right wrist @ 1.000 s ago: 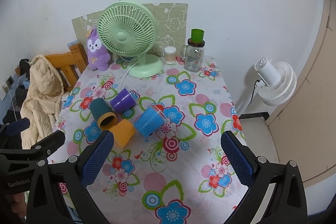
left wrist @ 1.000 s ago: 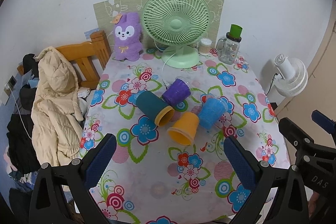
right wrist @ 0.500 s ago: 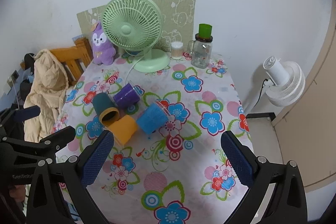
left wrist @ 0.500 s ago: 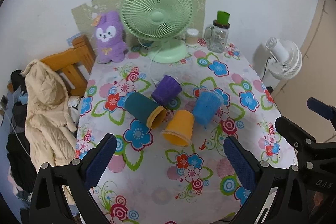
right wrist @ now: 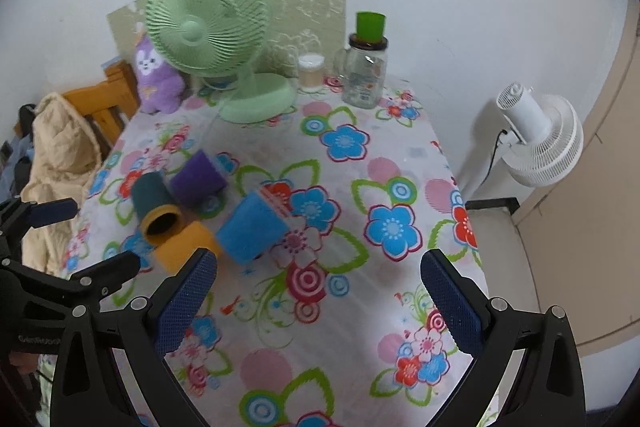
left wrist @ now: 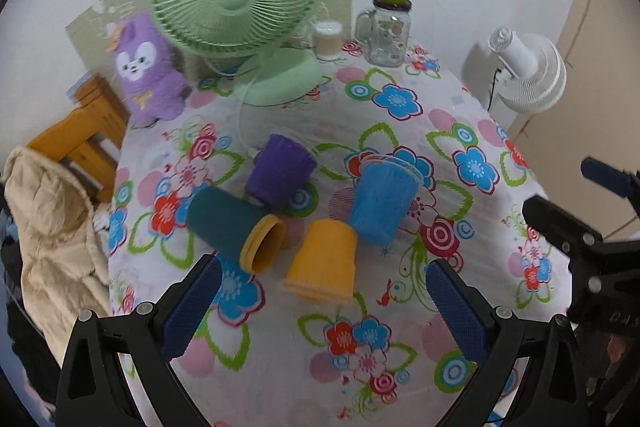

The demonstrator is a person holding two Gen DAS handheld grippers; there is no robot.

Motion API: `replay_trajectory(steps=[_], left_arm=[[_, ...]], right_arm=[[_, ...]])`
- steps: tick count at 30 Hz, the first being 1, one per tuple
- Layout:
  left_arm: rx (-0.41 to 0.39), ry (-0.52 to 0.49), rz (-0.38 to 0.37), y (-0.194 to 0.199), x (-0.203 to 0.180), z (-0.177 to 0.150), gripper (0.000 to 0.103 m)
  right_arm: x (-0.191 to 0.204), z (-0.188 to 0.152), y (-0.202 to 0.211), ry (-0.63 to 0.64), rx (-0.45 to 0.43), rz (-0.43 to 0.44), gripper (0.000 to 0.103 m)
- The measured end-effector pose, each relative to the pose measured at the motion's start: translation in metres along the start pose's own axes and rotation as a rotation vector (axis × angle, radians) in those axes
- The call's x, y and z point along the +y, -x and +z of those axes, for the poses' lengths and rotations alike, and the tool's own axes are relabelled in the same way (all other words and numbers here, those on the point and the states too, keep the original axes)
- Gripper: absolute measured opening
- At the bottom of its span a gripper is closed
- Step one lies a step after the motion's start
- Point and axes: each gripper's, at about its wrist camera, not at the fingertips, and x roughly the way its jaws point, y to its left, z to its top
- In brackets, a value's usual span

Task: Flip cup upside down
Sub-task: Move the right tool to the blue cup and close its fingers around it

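Several cups lie on their sides in a cluster on the flowered tablecloth: a teal cup (left wrist: 234, 225) with an orange inside, a purple cup (left wrist: 280, 175), an orange cup (left wrist: 325, 261) and a blue cup (left wrist: 382, 201). They also show in the right wrist view: teal cup (right wrist: 154, 201), purple cup (right wrist: 198, 179), orange cup (right wrist: 182, 251), blue cup (right wrist: 252, 229). My left gripper (left wrist: 324, 311) is open and empty, just in front of the orange cup. My right gripper (right wrist: 316, 301) is open and empty, to the right of the cluster.
A green desk fan (left wrist: 240, 11), a purple plush toy (left wrist: 146, 67), a small jar (left wrist: 328, 39) and a glass jar with a green cup on top (left wrist: 390, 27) stand at the back. A white floor fan (right wrist: 540, 143) is off the right edge. A chair with a coat (left wrist: 52, 227) is at the left.
Both grippers have moved forward toward the cups, which now look larger and nearer. The left gripper has come close to the orange cup. Both stay open.
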Motion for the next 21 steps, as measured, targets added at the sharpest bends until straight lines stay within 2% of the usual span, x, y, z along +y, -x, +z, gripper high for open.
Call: replay_trajectory(steps=[8, 14, 21], left_arm=[[0.051, -0.097, -0.04, -0.053, -0.02, 0.015, 0.103], [0.082, -0.159, -0.084, -0.085, -0.042, 0.021, 0.103], [0.117, -0.153, -0.113, -0.117, -0.053, 0.03, 0.1]], right_arm=[[-0.016, 0.008, -0.05, -0.052, 0.049, -0.011, 0.103], [-0.024, 0.012, -0.082, -0.073, 0.083, 0.015, 0.103], [-0.033, 0.014, -0.112, -0.105, 0.129, 0.039, 0.103]])
